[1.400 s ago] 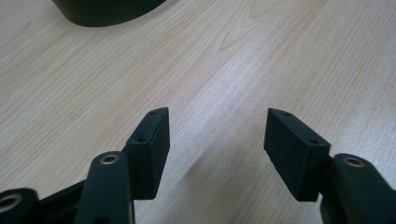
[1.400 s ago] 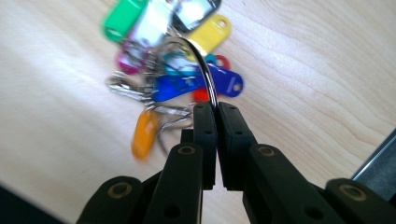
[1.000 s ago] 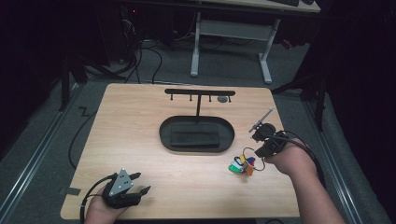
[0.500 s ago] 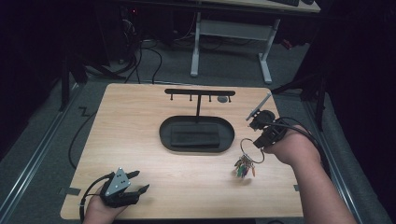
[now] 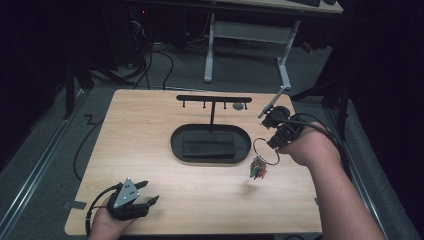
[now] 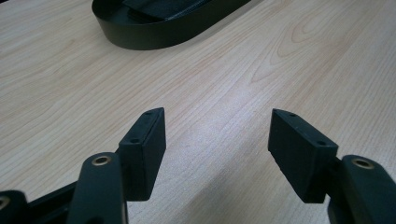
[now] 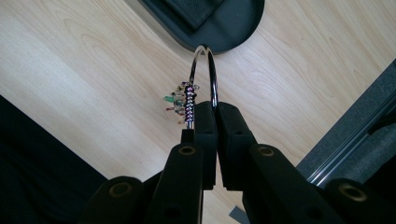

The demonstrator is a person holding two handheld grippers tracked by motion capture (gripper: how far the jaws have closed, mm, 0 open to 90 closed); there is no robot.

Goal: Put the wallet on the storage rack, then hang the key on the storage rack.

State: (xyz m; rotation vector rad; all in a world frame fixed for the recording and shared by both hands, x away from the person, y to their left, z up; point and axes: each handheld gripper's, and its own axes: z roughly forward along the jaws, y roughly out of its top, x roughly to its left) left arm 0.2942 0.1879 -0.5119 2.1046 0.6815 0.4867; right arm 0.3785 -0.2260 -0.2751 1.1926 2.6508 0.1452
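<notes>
Right tongs (image 5: 275,145) pinching ring (image 5: 266,151) so keys (image 5: 258,170) hang free for hooking; left tongs (image 5: 145,192) spread, idle on tabletop (image 5: 150,130).

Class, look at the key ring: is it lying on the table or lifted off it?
Lifted: the right hand-held gripper pinches the key ring, keys dangling above the table.

Black tray (image 6: 154,35) cut off by frame top; keys (image 5: 258,170) too small to tell.

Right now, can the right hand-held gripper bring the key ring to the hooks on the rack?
Probably yes. The right hand-held gripper is shut on the key ring, lifted off the table. The rack stands just behind it on the tray, and nothing lies between them.
</notes>
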